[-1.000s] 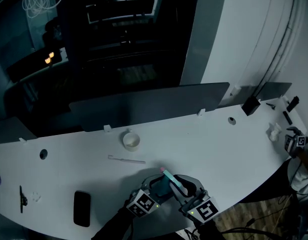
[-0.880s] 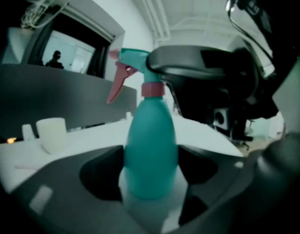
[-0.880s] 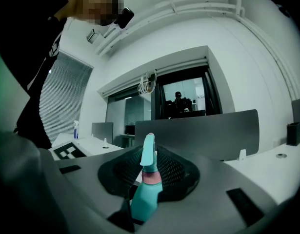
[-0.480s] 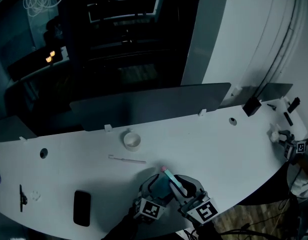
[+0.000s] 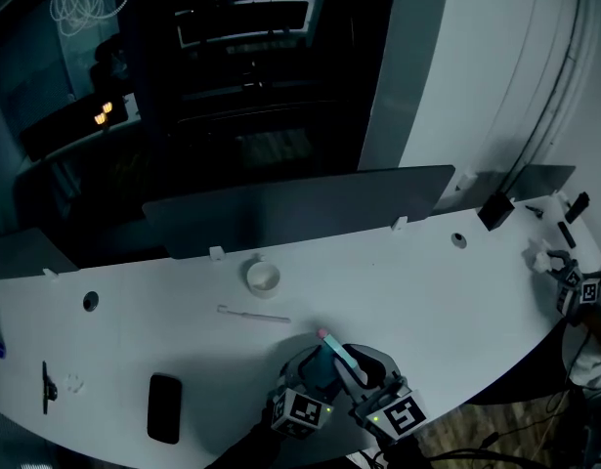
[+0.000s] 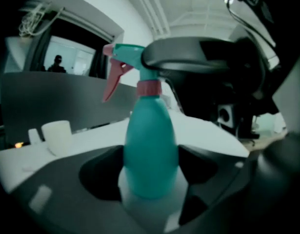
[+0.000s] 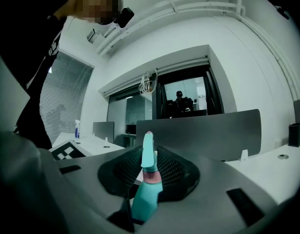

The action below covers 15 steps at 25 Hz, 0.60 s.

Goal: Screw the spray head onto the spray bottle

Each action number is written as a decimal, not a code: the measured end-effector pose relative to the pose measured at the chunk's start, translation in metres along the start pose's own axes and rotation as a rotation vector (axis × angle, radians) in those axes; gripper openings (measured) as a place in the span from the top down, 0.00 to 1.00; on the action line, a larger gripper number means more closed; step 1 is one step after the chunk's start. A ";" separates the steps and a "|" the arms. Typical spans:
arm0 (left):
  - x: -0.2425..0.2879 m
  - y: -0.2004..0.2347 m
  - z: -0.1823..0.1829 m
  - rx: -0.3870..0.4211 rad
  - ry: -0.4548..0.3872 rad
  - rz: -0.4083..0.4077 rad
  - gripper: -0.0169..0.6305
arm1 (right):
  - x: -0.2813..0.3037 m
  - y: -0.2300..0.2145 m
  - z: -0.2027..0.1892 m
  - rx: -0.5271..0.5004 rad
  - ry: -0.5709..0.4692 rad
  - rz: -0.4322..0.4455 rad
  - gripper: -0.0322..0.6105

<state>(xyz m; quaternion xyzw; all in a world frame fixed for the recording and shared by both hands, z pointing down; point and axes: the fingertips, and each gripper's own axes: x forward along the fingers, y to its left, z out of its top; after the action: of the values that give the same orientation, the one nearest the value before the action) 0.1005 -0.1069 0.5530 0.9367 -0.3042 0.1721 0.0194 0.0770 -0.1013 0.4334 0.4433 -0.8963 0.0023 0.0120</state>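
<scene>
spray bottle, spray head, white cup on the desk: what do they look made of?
spray bottle: looks like plastic, opaque teal, smooth with a soft satin sheen.
spray head: moulded plastic by its shape, teal body, pink trigger and collar, fairly matte.
white cup: opaque white, smooth wall; plastic or ceramic, the look leaves it open.

White curved tabletop: a white cup sits near the back; a thin stick lies just in front of it; a black phone and a small black tool lie at left; a teal bottle stands at the near edge.
</scene>
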 end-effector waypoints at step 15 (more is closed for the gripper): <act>0.002 -0.006 -0.003 0.109 0.052 -0.377 0.41 | 0.000 -0.002 -0.001 0.013 0.004 0.032 0.81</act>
<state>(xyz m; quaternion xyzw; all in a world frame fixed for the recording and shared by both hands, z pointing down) 0.1046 -0.1028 0.5571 0.9720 -0.1129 0.2058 0.0083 0.0786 -0.1023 0.4340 0.4288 -0.9033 0.0093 0.0111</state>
